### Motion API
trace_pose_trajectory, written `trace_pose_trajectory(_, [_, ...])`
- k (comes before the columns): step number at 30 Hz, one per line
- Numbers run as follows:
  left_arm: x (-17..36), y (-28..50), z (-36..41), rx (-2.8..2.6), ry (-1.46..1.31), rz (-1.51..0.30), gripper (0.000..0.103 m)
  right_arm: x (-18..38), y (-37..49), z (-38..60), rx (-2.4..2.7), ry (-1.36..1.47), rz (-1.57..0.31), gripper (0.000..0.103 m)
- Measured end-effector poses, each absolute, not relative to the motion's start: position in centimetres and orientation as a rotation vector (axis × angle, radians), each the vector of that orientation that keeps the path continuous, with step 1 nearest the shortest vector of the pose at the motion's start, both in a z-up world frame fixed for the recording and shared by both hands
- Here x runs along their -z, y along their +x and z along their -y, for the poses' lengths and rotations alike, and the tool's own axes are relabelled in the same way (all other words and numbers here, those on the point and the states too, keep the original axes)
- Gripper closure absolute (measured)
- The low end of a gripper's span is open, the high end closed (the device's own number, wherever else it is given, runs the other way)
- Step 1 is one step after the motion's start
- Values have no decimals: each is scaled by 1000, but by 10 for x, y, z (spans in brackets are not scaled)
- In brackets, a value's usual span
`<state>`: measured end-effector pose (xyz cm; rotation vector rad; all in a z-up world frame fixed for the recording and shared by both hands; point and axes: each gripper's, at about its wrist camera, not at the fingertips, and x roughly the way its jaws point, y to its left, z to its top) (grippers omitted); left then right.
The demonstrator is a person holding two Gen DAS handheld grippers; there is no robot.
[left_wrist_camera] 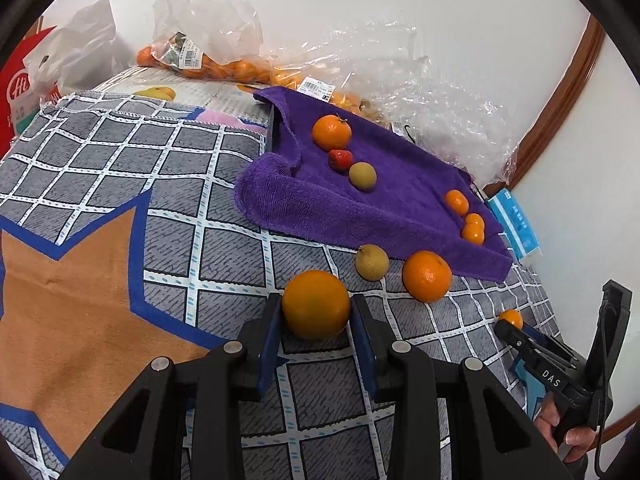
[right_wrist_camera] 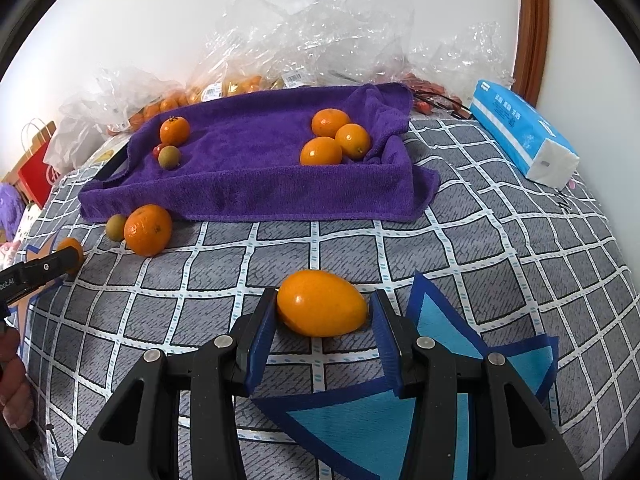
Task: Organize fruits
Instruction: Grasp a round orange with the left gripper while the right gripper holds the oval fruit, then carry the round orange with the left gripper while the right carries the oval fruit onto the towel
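Left wrist view: left gripper (left_wrist_camera: 316, 314) closes on a round orange (left_wrist_camera: 316, 304) at lower centre, pads touching. Right gripper (right_wrist_camera: 322, 320) straddles an oval kumquat (right_wrist_camera: 322, 303), jaws slightly apart from it. Judged step: pick-up; next, carry each fruit to its group on the purple towel (right_wrist_camera: 256, 184) in the upper frame.

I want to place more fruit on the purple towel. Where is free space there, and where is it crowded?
The purple towel is bare in its middle, between the orange with a longan on the left and three kumquats at the right. Those two ends are crowded.

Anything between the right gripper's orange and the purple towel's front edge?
No; right wrist view shows only bare checked cloth between the oval orange fruit and purple towel.
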<state>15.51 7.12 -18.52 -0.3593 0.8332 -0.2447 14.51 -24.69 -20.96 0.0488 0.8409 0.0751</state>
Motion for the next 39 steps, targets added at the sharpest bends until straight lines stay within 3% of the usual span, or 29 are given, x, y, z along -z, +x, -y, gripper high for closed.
trace_pose_trajectory(39, [182,148,-78,294,-416,-763,71,205,142,246,-72,50,-819,58])
